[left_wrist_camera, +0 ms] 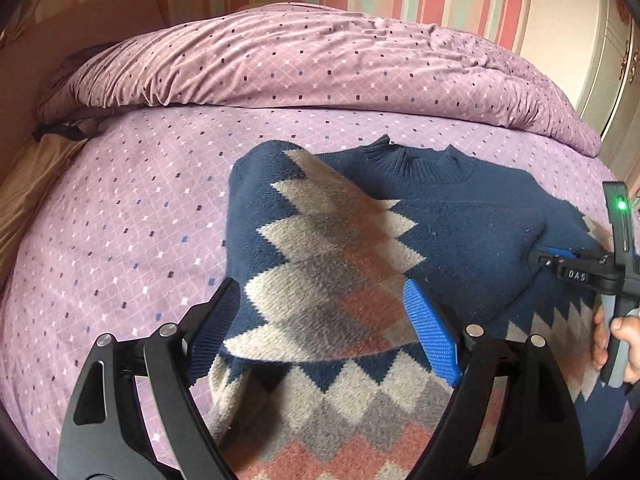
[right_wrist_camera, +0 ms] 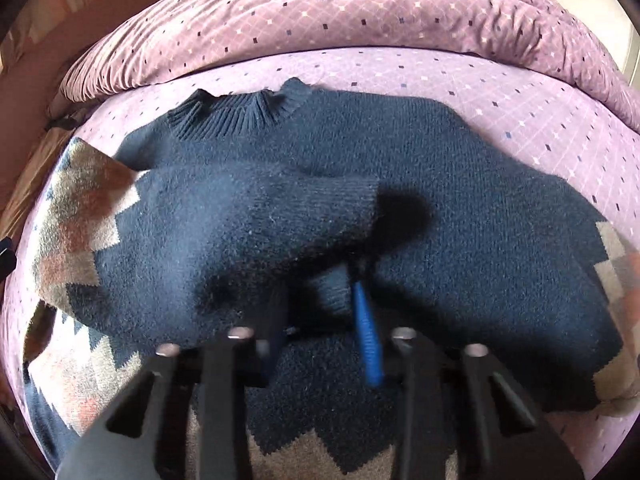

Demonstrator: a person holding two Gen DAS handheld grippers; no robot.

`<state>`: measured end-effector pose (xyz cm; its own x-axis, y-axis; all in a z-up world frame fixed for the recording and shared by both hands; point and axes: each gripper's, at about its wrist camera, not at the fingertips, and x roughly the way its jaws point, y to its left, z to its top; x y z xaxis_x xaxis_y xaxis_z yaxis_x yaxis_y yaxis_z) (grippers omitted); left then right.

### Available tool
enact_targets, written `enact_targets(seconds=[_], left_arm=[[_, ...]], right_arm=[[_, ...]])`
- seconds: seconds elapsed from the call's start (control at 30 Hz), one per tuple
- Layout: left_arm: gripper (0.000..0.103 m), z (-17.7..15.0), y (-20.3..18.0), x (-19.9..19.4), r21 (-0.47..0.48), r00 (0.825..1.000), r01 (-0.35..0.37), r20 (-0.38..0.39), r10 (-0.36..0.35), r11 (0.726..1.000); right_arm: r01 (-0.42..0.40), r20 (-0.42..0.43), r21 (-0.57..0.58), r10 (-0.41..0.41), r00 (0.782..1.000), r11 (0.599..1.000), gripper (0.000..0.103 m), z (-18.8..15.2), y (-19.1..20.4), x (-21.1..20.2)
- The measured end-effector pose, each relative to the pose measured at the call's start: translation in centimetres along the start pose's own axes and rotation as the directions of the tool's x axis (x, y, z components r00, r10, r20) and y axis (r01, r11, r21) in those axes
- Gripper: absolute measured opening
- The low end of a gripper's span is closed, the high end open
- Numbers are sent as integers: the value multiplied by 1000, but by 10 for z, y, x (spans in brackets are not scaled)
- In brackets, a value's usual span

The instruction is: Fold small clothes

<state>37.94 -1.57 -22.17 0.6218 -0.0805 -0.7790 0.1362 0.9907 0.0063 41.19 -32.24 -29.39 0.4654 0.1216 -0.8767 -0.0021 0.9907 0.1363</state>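
A navy sweater (left_wrist_camera: 460, 208) (right_wrist_camera: 500, 200) with a beige, grey and pink zigzag band lies flat on the bed, its ribbed collar (left_wrist_camera: 420, 162) (right_wrist_camera: 240, 118) at the far side. One sleeve (left_wrist_camera: 320, 256) (right_wrist_camera: 240, 220) is folded across the chest. My left gripper (left_wrist_camera: 322, 286) hovers open over the sleeve's patterned part, and its pads are not touching it. My right gripper (right_wrist_camera: 320, 290) (left_wrist_camera: 538, 258) is shut on the corner of the sleeve's navy cuff (right_wrist_camera: 336, 292). A hand (left_wrist_camera: 624, 332) holds its handle.
The lilac dotted sheet (left_wrist_camera: 120, 220) (right_wrist_camera: 520, 92) spreads around the sweater. A crumpled matching duvet (left_wrist_camera: 320, 60) (right_wrist_camera: 360, 8) is heaped along the far side. Brown fabric (left_wrist_camera: 24, 200) lies at the left edge, and a white wardrobe (left_wrist_camera: 580, 40) stands at the right.
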Motion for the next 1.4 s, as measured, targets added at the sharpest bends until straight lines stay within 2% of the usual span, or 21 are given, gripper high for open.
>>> enact_targets(seconds=[0.07,0.13,0.2,0.27,0.33,0.4,0.43,0.5,0.57,0.6,0.67,0.73,0.83,0.9,0.97,1.07,1.13,1.17,1.2,1.27,1.4], left_arm=[[84,1,2,-1,1,1000,-10,0,10,1000],[85,3,6,-5,-7,1000,-20,5,20,1000],[92,5,11,-11,-15,999,-31,18,32,999],[93,8,13,-14,-13,999,-42,30,43,999],[93,10,16,-14,-15,999,-43,30,43,999],[93,10,18,-11,-25,999,-47,25,47,999],[93,9,19,-8,-32,999,-46,17,47,998],[93,7,21,-3,-49,999,-38,-4,37,998],[93,5,21,-2,-53,1000,-27,-9,27,998],[93,3,19,-3,-43,1000,-30,-3,30,999],[94,0,15,-2,-24,999,-36,-5,36,999],[93,-2,11,0,-10,999,-40,-21,40,999],[94,-2,7,-2,-2,999,-32,-22,32,999],[94,-1,5,-5,6,999,-38,-13,38,999],[94,0,4,-6,12,999,-42,-9,42,999],[95,3,3,-7,9,999,-39,-18,39,999],[95,7,0,-11,7,1000,-27,-11,27,1000],[97,9,-2,-13,10,1000,-27,-4,27,1000],[100,12,-5,-14,13,1000,-31,4,31,999],[100,15,-12,-17,16,999,-38,22,37,999],[100,19,-30,-18,-6,999,16,46,-16,1000]], right_arm=[[8,23,-20,-8,1000,1000,14,0,0,-9],[56,106,-79,-47,993,995,13,1,6,-35],[174,241,-150,-135,961,973,13,1,16,-72],[272,308,-167,-212,927,948,13,-3,14,-92],[315,289,-154,-262,921,937,13,-7,-3,-92],[369,227,-145,-332,916,918,0,-15,-24,-74],[374,157,-128,-354,922,918,0,-21,-43,-57],[325,20,-76,-325,946,943,2,-28,-67,-35],[257,46,-17,-256,966,966,7,-29,-72,-50],[195,80,17,-196,977,981,29,-27,-70,-63],[123,119,20,-125,985,992,51,-22,-58,-73],[94,109,-26,-91,990,995,50,-16,-38,-61],[88,35,-60,-86,996,994,40,-13,-22,-34],[91,-14,-41,-92,996,995,38,-17,-26,-16],[57,-22,33,-56,998,998,38,-16,-35,-13],[39,-47,53,-36,998,998,40,-6,-37,-17],[12,44,25,-13,999,1000,53,-5,-31,-47],[24,86,10,-24,996,1000,71,-5,-30,-61],[55,126,-3,-54,990,998,76,-6,-30,-75],[134,186,-21,-128,974,991,76,-10,-38,-100],[207,189,26,-208,960,978,76,-24,-75,-117]])
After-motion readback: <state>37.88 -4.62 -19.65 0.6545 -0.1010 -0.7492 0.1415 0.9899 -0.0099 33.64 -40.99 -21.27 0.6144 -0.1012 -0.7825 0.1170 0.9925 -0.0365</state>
